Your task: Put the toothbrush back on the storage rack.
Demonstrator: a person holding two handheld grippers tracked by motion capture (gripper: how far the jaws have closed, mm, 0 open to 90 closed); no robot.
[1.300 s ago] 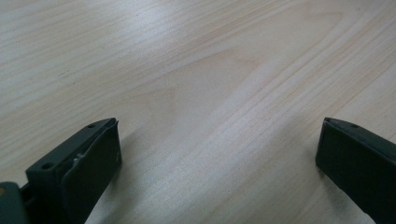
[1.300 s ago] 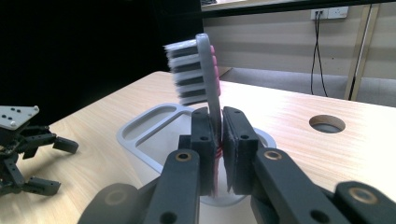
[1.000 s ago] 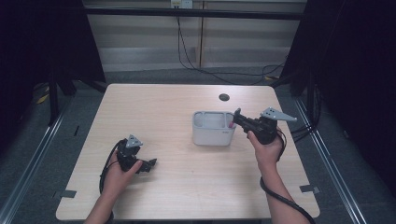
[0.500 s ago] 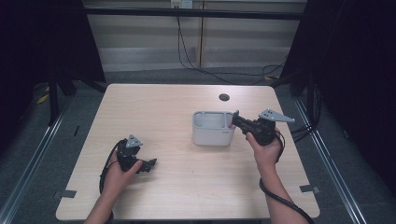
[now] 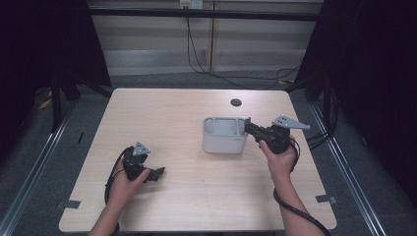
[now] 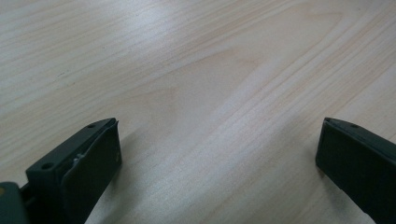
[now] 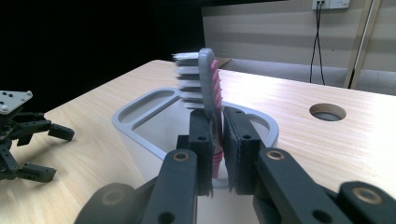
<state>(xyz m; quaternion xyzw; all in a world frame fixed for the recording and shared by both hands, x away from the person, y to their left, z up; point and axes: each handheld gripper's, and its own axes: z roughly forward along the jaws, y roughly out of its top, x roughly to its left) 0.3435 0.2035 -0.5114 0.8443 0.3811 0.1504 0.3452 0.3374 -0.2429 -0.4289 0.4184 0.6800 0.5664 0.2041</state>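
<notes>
On the right half of the table [image 5: 162, 123], the right gripper [image 5: 248, 127] sits at the right end of the grey holder [image 5: 223, 142], jaws pointing left at its rim. Right gripper view: jaws are closed down to a narrow gap on a toothbrush [image 7: 208, 88], clamping the pink-and-grey neck just below the head. Head stands upright above the jaw tips, white bristles facing left in that view, slightly motion-blurred. Handle runs down between the jaws toward the holder's right-end compartment (how deep it sits in there: cannot tell, jaws block it).

Holder is an open-top tub with rounded corners, divided into a long compartment and a smaller one at the right end. It stands upright, a bit right of table centre, with a round hole in the tabletop [image 5: 236, 102] beyond it, well apart.

Left gripper [image 5: 158, 173] rests low on the near-left part of the table, held in the left hand [image 5: 123, 184], well apart from the holder. Left gripper view: jaws spread wide, bare wood grain between them, nothing held. Same gripper shows at the left edge of the right gripper view, open.

Cables trail from both grippers toward the person.
</notes>
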